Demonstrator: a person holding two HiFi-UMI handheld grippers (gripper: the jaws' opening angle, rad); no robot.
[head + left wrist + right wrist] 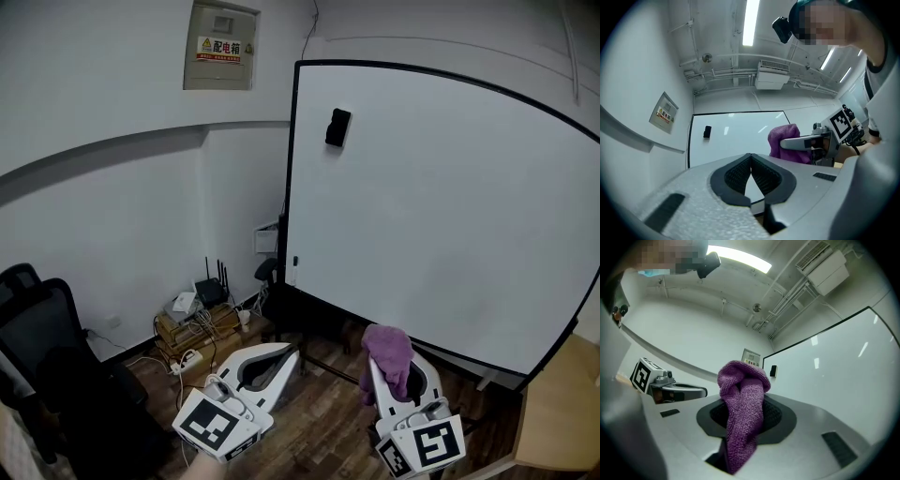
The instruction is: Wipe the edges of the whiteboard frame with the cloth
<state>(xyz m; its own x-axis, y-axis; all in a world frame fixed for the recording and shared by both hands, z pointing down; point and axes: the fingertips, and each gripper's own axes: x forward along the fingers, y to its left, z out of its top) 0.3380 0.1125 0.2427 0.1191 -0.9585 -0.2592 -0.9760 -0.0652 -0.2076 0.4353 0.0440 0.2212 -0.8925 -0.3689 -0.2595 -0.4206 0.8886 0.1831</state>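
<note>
A large whiteboard [441,206] with a thin black frame [292,159] stands against the wall, a black eraser [337,127] stuck near its upper left. My right gripper [394,375] is shut on a purple cloth [387,354], held low in front of the board's bottom edge, clear of the frame. In the right gripper view the cloth [742,408] bunches up out of the jaws. My left gripper [272,361] hangs beside it at the lower left, shut with nothing in it; its jaws [751,176] meet in the left gripper view.
A black office chair [42,347] stands at the lower left. Routers, a power strip and cables [202,319] lie on the wooden floor by the wall. An electrical box [222,45] hangs on the wall. A wooden table corner [562,412] sits lower right.
</note>
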